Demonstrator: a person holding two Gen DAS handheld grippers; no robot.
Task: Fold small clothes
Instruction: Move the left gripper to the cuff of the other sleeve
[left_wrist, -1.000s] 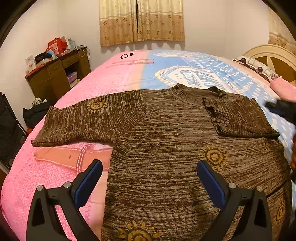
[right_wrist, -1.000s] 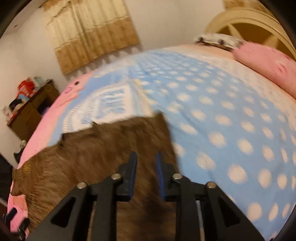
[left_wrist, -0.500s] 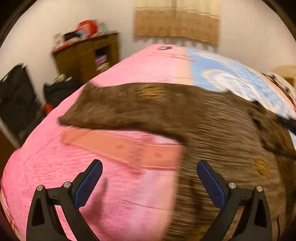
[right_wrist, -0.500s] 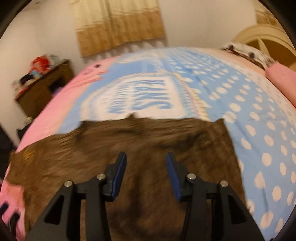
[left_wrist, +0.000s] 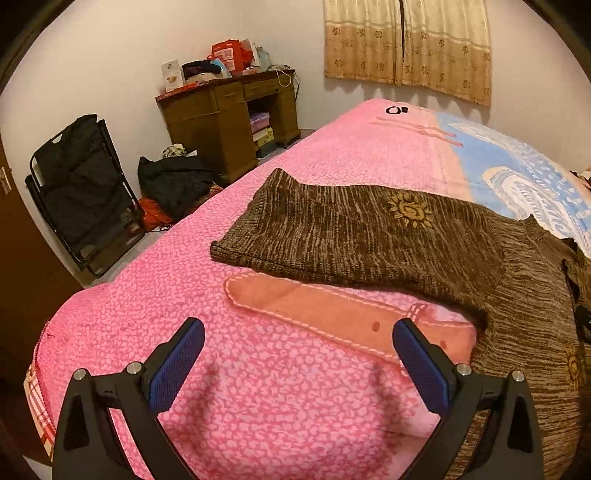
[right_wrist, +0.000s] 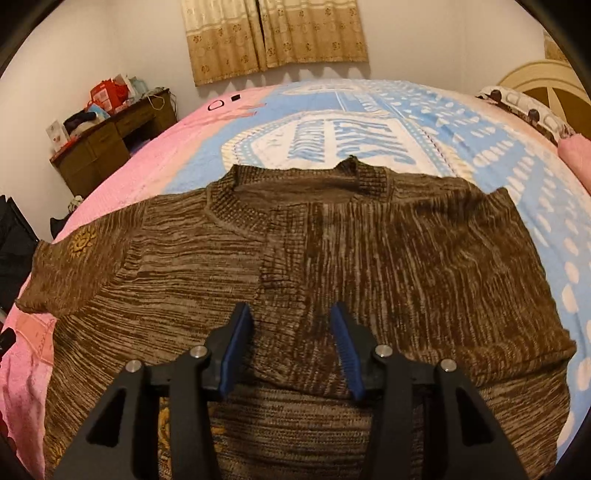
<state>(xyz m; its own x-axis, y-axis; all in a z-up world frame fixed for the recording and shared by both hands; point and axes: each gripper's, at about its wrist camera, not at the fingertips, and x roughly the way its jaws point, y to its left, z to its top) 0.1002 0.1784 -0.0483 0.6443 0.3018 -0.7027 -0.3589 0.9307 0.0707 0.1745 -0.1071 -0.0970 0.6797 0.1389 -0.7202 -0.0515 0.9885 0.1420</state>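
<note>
One brown sweater lies flat on the bed. Its unfolded sleeve sits ahead and right of the left claw, long axis running out to the left. That claw's nearer, wide open, empty. Right claw hovers over the chest, half open, holding nothing. Two claws total.

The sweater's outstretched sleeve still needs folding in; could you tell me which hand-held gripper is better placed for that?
Left. The left hand-held gripper is open and faces the outstretched sleeve. The right hand-held gripper hovers over the already folded sleeve, far from it.
</note>
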